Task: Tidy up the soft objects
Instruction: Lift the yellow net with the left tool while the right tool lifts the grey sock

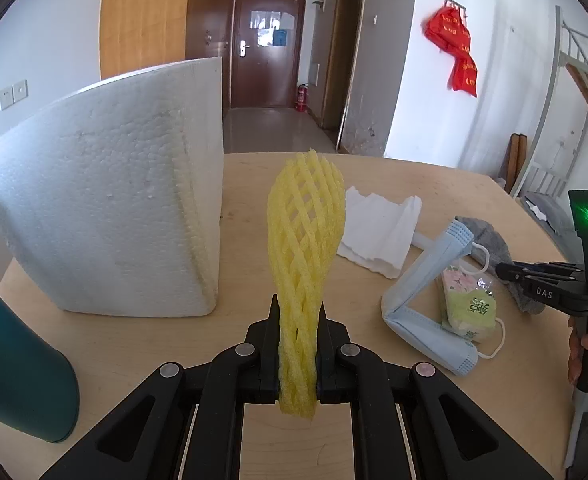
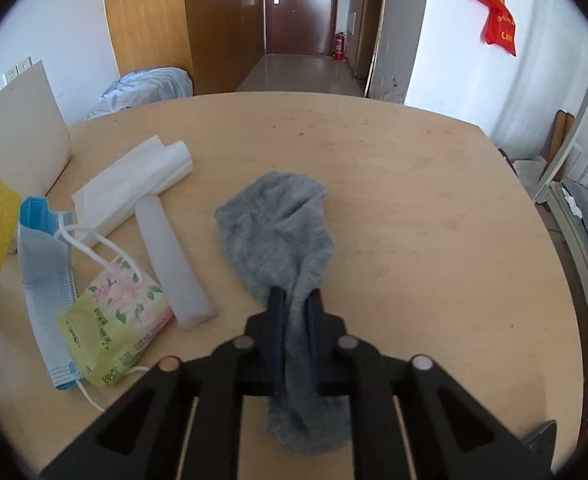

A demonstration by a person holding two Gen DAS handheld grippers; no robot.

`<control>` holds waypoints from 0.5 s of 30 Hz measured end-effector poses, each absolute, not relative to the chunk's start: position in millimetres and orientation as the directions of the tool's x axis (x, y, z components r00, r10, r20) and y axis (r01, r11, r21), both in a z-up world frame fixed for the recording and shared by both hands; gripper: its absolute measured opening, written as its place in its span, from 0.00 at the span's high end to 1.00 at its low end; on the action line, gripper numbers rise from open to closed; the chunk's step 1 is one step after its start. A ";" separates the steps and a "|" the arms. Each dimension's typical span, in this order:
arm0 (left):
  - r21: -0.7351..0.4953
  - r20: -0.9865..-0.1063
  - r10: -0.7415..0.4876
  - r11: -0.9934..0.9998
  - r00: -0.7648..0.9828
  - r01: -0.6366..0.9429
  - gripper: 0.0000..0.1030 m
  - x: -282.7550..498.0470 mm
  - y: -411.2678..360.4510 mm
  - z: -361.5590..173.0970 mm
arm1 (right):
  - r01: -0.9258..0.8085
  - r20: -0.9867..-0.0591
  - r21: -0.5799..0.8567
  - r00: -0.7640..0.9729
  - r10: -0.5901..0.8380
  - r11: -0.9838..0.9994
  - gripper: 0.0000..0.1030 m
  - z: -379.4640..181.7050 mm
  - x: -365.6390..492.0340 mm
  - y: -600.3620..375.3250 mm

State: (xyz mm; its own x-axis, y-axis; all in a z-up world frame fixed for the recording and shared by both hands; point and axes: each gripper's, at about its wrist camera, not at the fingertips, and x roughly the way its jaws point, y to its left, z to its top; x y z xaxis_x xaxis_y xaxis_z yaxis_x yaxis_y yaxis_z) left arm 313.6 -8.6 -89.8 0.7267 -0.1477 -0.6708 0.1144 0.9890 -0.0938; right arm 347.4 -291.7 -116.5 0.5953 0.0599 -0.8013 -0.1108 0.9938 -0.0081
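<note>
Right tool (image 2: 294, 308) pinches sock (image 2: 278, 216); "DAS" legible.

Soft, even daylight, faint shadows; fisheye bends edges, corners vignetted, perhaps slightly blurred.

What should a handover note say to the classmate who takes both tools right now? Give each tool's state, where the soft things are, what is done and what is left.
Left tool: shut on the yellow foam net, held upright above the table, beside the white foam box.
Right tool: shut on the grey sock, whose far end rests on the table.
On the table, ungrasped: blue face mask, tissue pack, folded white foam sheet, translucent tube.
Done: net and sock picked up.
Left: put both away, probably in the box, then the other four.
</note>
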 end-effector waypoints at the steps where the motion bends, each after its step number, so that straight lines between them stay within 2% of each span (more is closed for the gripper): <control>1: -0.094 -0.670 -0.148 0.989 0.727 0.115 0.89 313.3 -8.7 -89.4 | -0.111 -0.802 -0.002 0.594 0.065 0.994 0.89 -116.3 347.5 -293.2; 7: -0.087 -0.662 -0.144 0.989 0.735 0.116 0.89 309.2 -9.6 -86.2 | -0.115 -0.791 0.023 0.605 0.088 0.993 0.90 -110.5 343.9 -294.3; 15: -0.074 -0.648 -0.136 0.991 0.750 0.115 0.89 296.8 -10.1 -77.7 | -0.097 -0.732 0.004 0.678 0.070 0.995 0.90 -87.4 323.6 -291.9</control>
